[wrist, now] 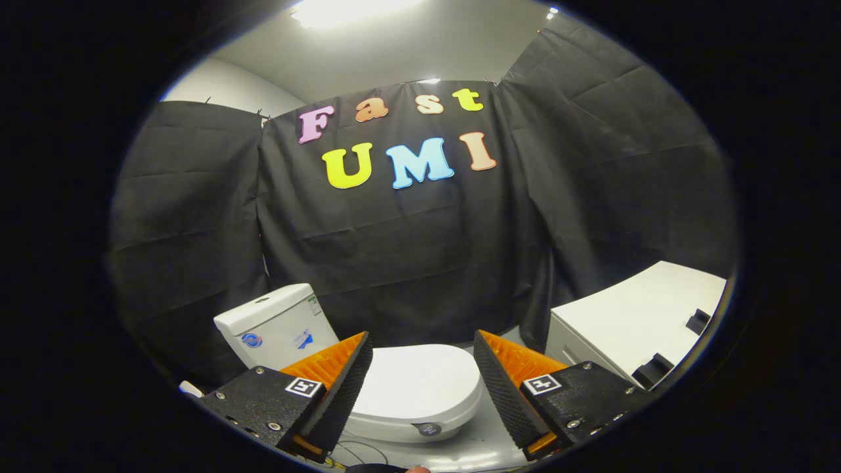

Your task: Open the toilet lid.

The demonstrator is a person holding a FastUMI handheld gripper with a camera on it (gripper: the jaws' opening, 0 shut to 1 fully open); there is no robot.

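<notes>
The gripper (422,368) is held wide, its two ridged black fingers (345,387) spread well apart with nothing between them; each carries an orange backing and a small square black-and-white marker on its block. Seen through the gap between the fingers, just ahead and below, is the toilet lid (417,384), white, rounded and lying flat down on the bowl, so I judge the task hardly begun: the approach, the hold on the lid's front edge and the lift are all left to do. A small grey badge (429,429) sits on the front of the bowl, too small to read. Beyond the left finger stands the cistern (272,325), with stickers I cannot make out. Beyond the right finger is a white cabinet (640,312).
</notes>
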